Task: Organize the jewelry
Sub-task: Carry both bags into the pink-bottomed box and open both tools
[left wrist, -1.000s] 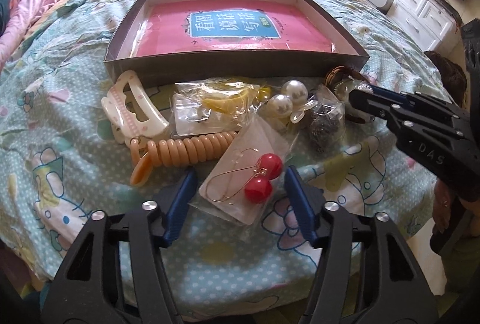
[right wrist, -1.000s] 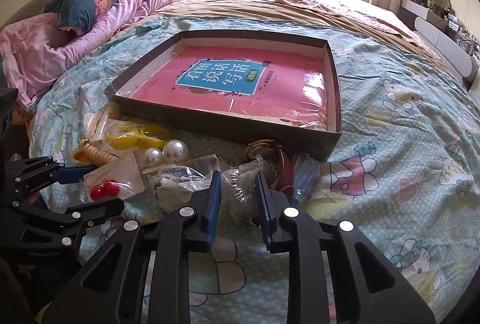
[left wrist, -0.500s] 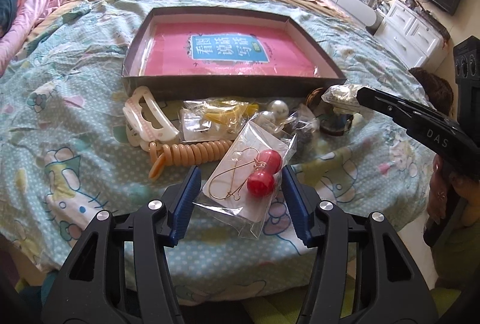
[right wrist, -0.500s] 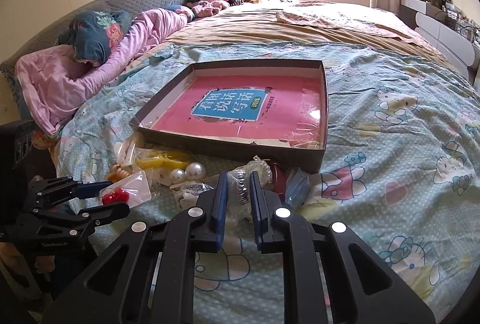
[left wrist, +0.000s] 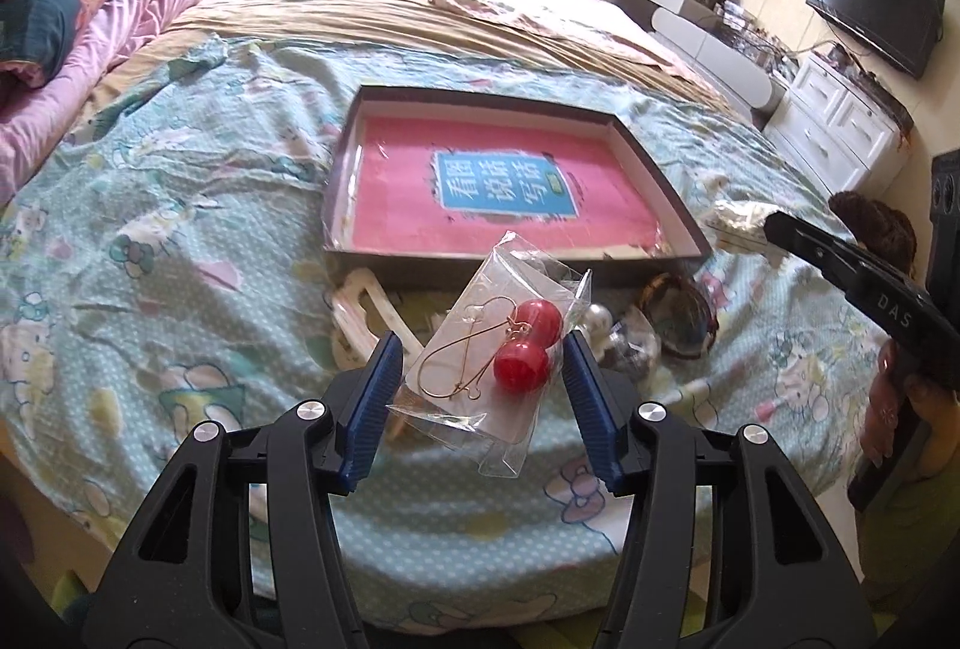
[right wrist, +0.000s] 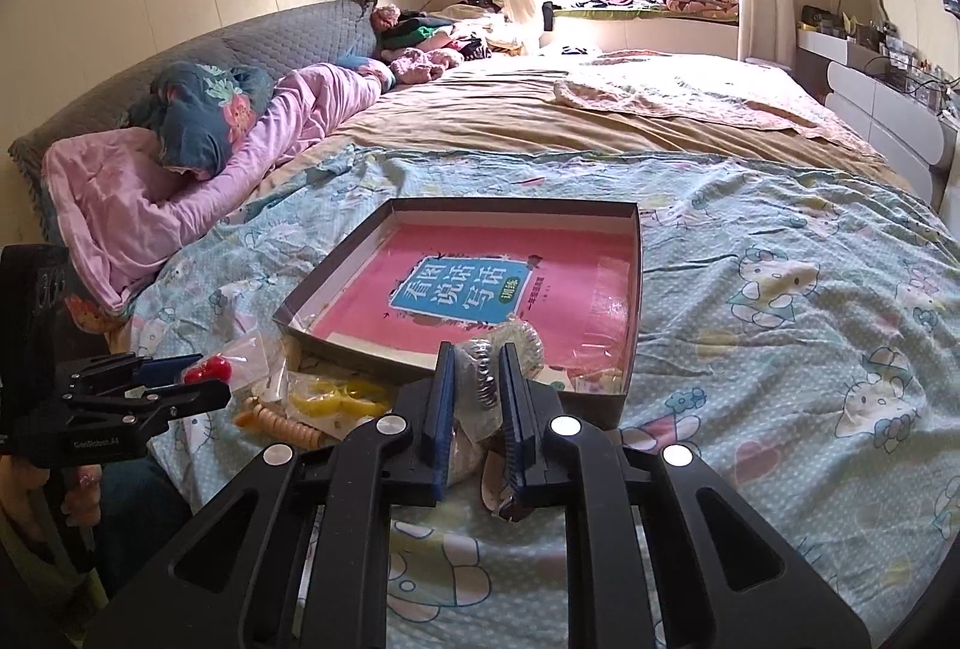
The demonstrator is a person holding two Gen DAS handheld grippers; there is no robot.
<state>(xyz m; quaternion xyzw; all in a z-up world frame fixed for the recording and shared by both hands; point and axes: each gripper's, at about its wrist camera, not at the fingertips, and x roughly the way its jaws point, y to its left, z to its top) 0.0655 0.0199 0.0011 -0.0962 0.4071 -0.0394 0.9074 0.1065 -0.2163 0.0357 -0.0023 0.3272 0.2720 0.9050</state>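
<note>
My left gripper is shut on a clear bag of red ball earrings with gold hooks and holds it above the bedspread. From the right wrist view the same left gripper shows at the left with the red earrings. My right gripper is shut on a crumpled clear bag of silver coiled jewelry, lifted in front of the box. That bag also hangs at the right gripper's tip in the left wrist view. The shallow dark box holds a pink book.
On the bedspread before the box lie a white hair claw, pearls, a brown bangle, a yellow piece in a bag and an orange coil tie. Pink bedding lies left; white drawers stand right.
Both grippers have risen off the pile, each carrying its bag. The right jaws closed tighter on the silver jewelry bag. The earring bag now hangs clear of the bedspread.
</note>
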